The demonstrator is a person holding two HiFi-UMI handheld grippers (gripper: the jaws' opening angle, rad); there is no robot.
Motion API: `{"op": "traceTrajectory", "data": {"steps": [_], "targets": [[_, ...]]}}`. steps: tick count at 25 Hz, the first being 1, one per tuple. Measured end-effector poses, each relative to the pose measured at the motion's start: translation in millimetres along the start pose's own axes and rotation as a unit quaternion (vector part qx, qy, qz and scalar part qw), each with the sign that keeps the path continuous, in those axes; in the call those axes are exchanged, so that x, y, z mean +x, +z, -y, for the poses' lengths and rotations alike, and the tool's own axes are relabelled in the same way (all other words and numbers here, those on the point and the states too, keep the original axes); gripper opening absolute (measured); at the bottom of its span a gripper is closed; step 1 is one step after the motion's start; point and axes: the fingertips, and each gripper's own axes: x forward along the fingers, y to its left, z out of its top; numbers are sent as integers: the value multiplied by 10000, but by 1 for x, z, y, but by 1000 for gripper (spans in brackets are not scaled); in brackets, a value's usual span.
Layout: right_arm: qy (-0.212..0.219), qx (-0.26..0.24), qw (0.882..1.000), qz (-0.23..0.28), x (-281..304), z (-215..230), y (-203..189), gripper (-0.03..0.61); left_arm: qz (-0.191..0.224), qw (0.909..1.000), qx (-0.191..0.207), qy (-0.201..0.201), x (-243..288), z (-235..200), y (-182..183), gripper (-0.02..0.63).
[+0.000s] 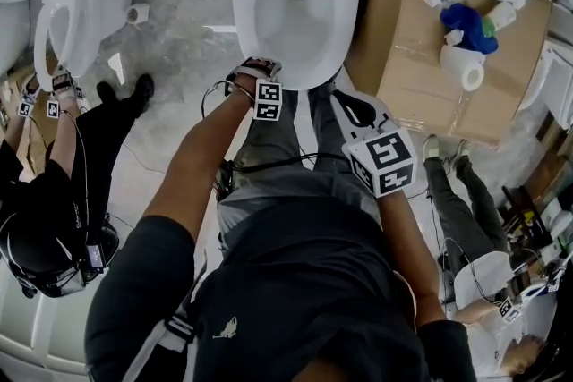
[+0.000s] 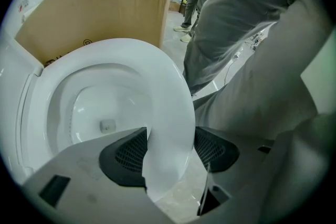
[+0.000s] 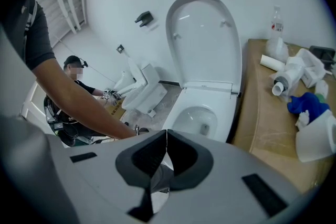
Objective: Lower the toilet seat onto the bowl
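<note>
Left gripper [image 1: 255, 72]: fingers [image 2: 126, 155] closed on the front edge of the toilet seat [image 2: 163, 76], one pad either side of the white rim. The seat's ring runs forward from the fingertips and lies low over the bowl [image 1: 294, 22], which opens just beyond and inside of the grip; whether the seat rests fully on it cannot be told. Lid [image 3: 205, 39]: upright, at the far end from the fingers. Right gripper [image 3: 165, 136]: fingers pressed together, nothing between them, held well back from the toilet, which stands ahead of its tips. Cardboard box [image 1: 421, 40]: beside the toilet, forward and right of the right fingers, bearing paper rolls and a blue cloth [image 1: 466, 21].
</note>
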Motion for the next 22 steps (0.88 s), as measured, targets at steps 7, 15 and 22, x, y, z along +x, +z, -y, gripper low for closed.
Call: {"op": "traceTrajectory", "data": {"steps": [7,15,22], "targets": [[22,57,10000,-52,5,2,-13,8,-26,9999,-45,-127,11,-2,-2,275],[11,86,9999,-87,9,4,-26,9,32,9987,-240,-438,21,-4,-3,268],[-5,146,9998,-111,13,4,-35,8,14,9988,-248,-433,28,-5,-6,267]]}}
